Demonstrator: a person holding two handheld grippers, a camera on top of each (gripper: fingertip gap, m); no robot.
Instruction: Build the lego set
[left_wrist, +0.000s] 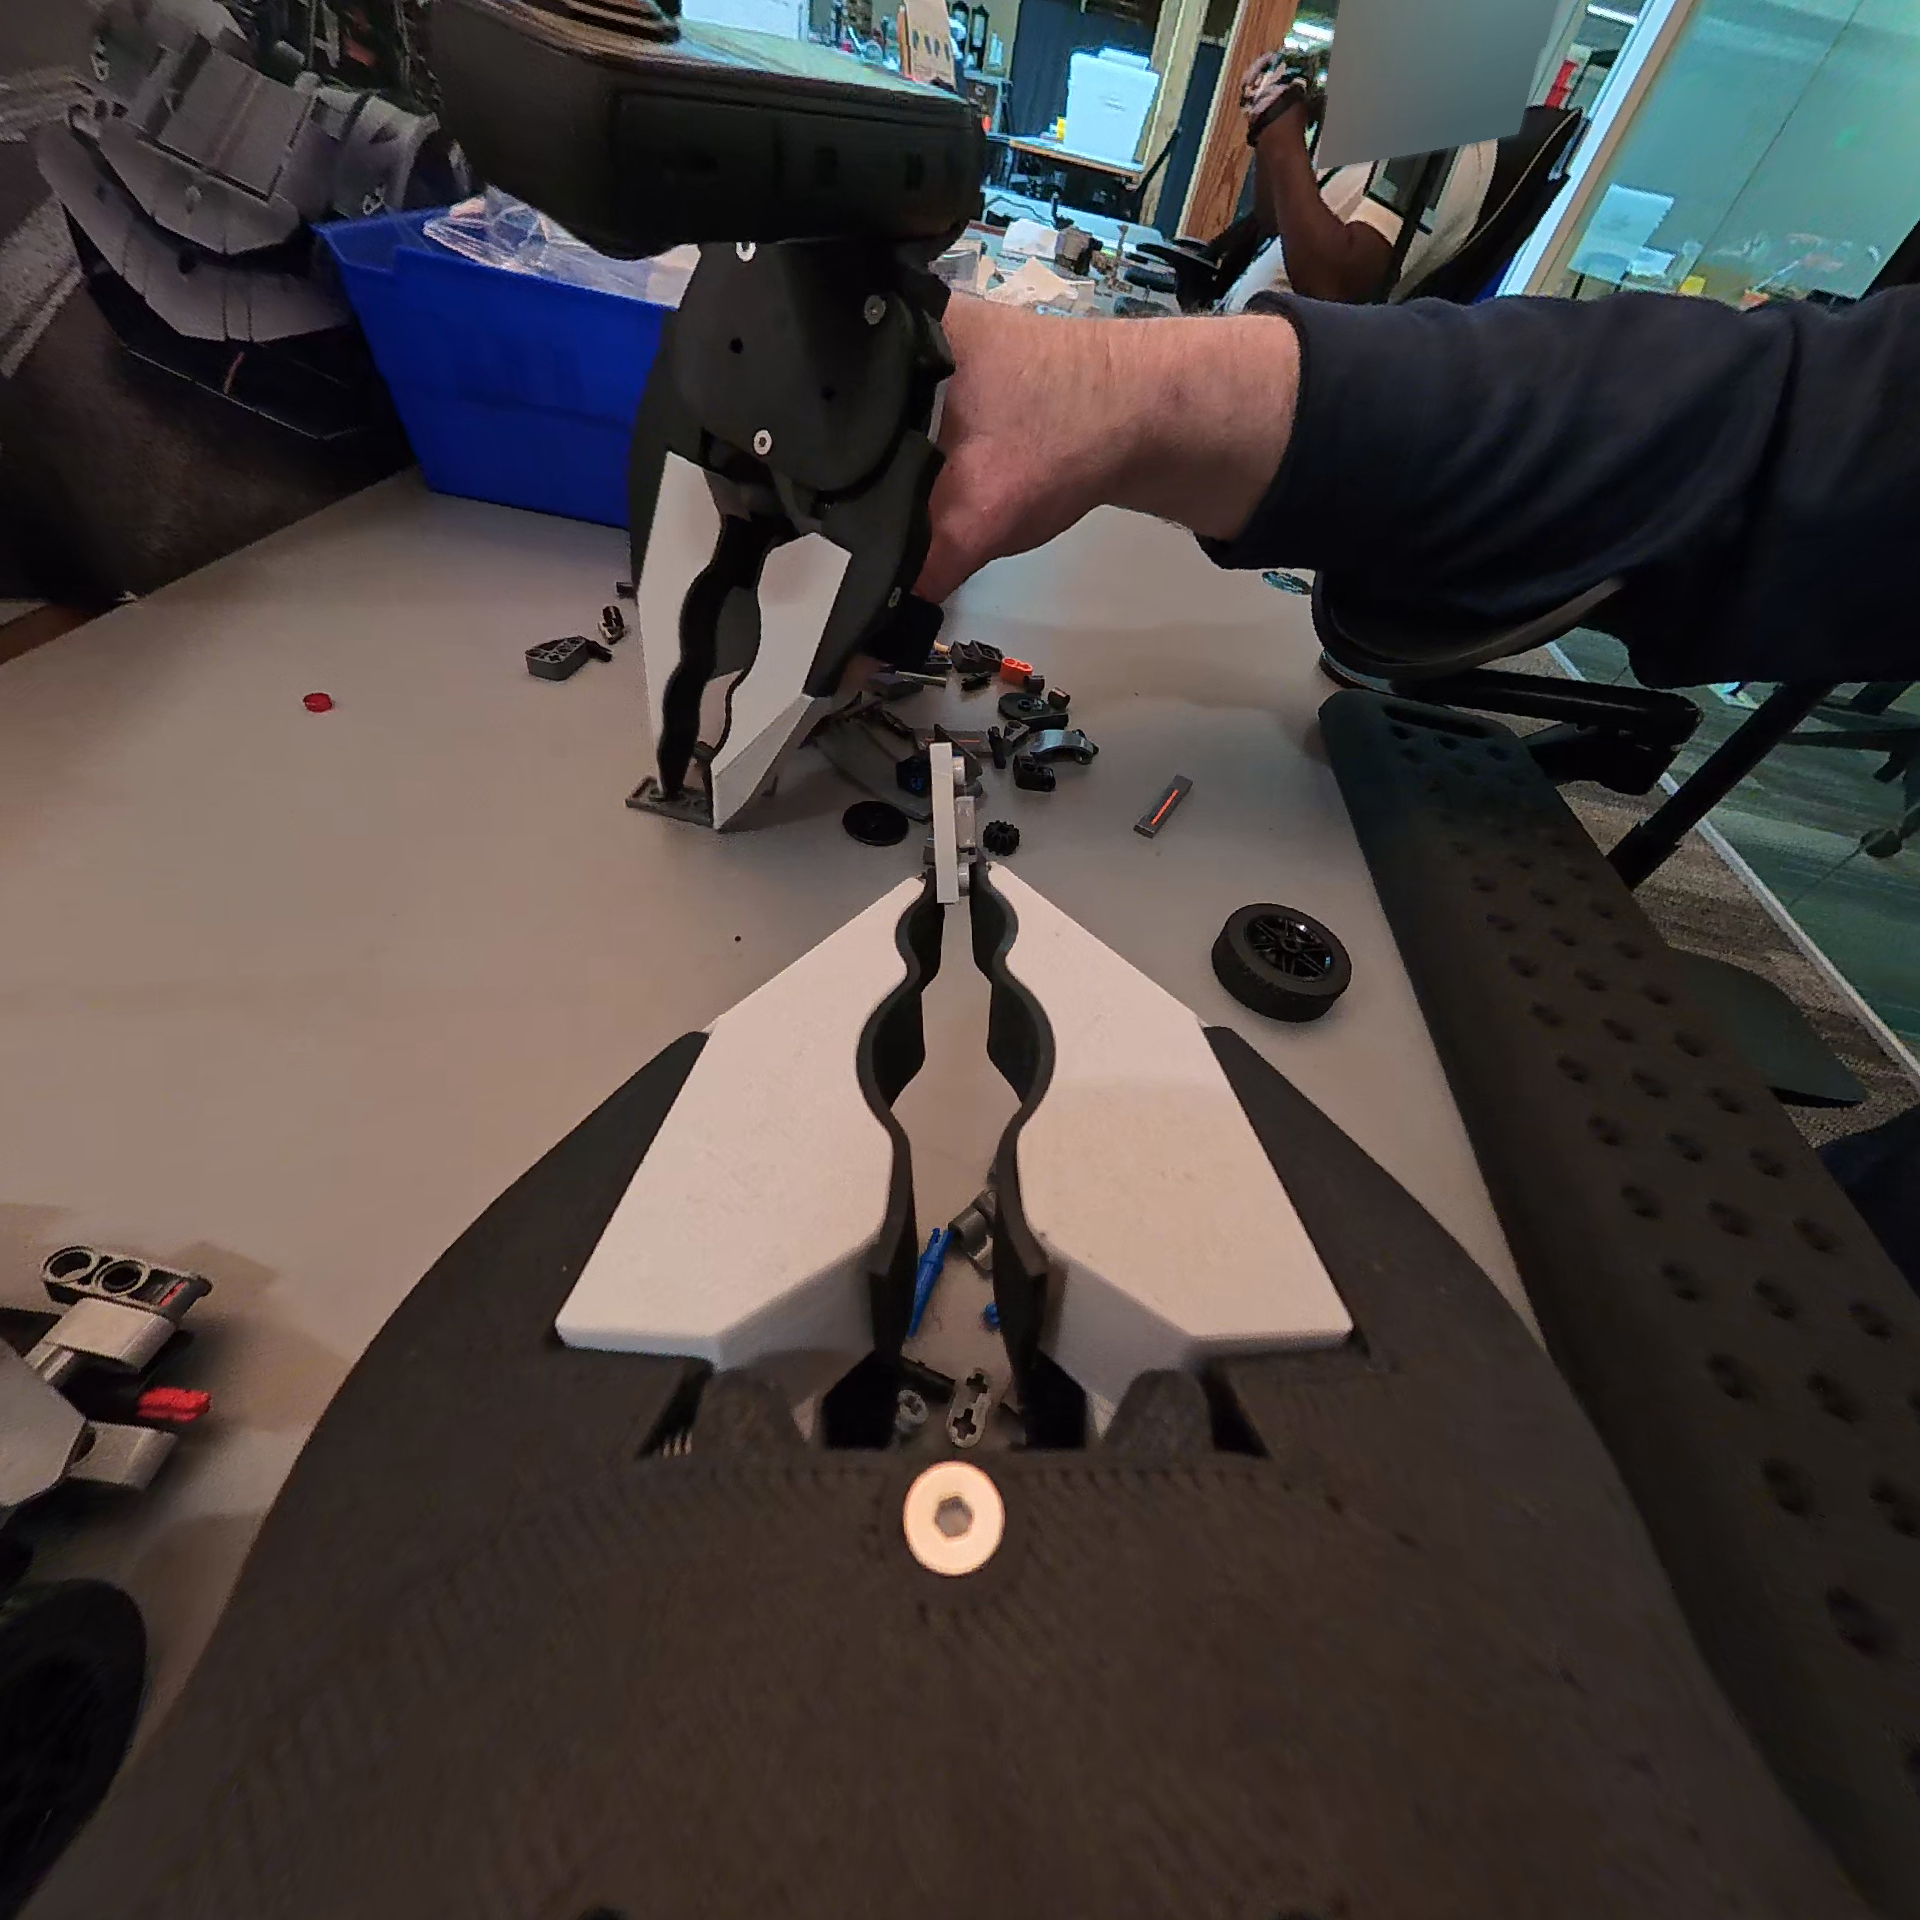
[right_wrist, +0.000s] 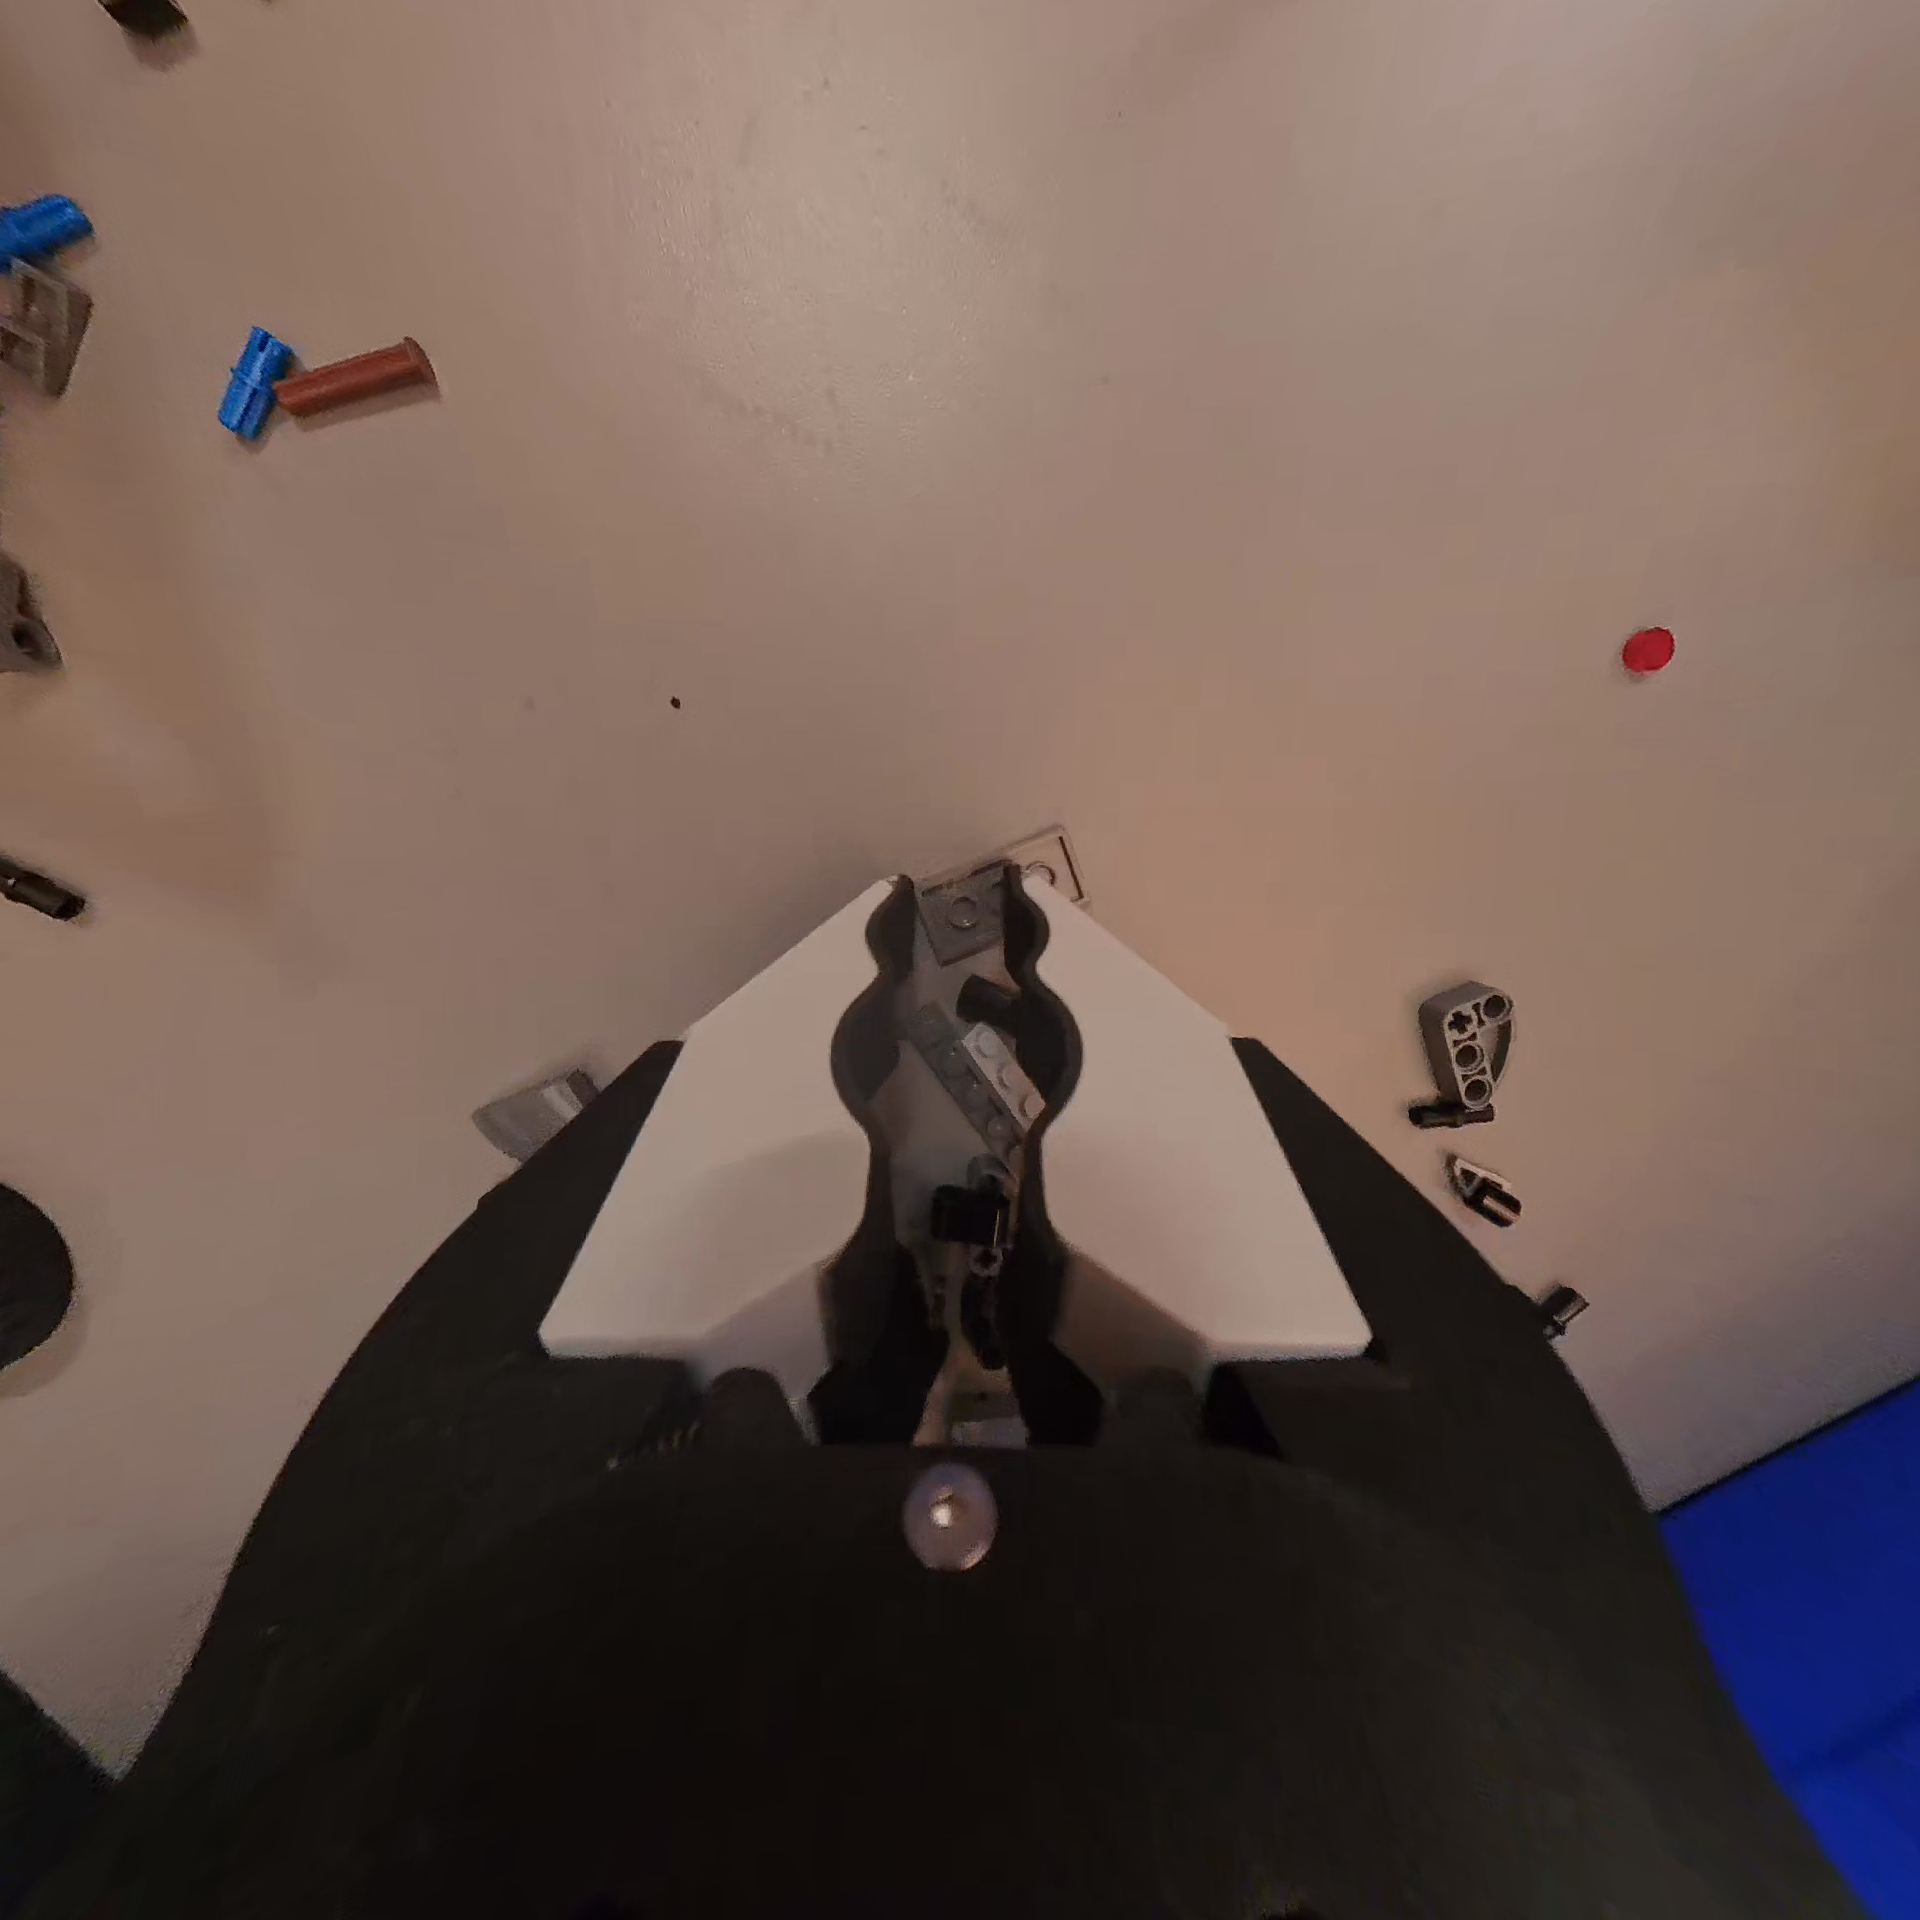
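While my left gripper (left_wrist: 948, 883) clamps a small white-and-grey assembly (left_wrist: 951, 821) upright for joining, my right gripper (right_wrist: 961, 894) pinches a grey plate (right_wrist: 961, 920) off the table (right_wrist: 935, 416).

A dark grey flat studded plate (right_wrist: 964, 918) is sitting between the right gripper's fingers (right_wrist: 1023, 940), which are covering its far end. A black rubber tyre (right_wrist: 26, 1276) is being cut off by the picture's left edge. A partly built grey and black model (left_wrist: 94, 1361) is running off the bench's near left corner.
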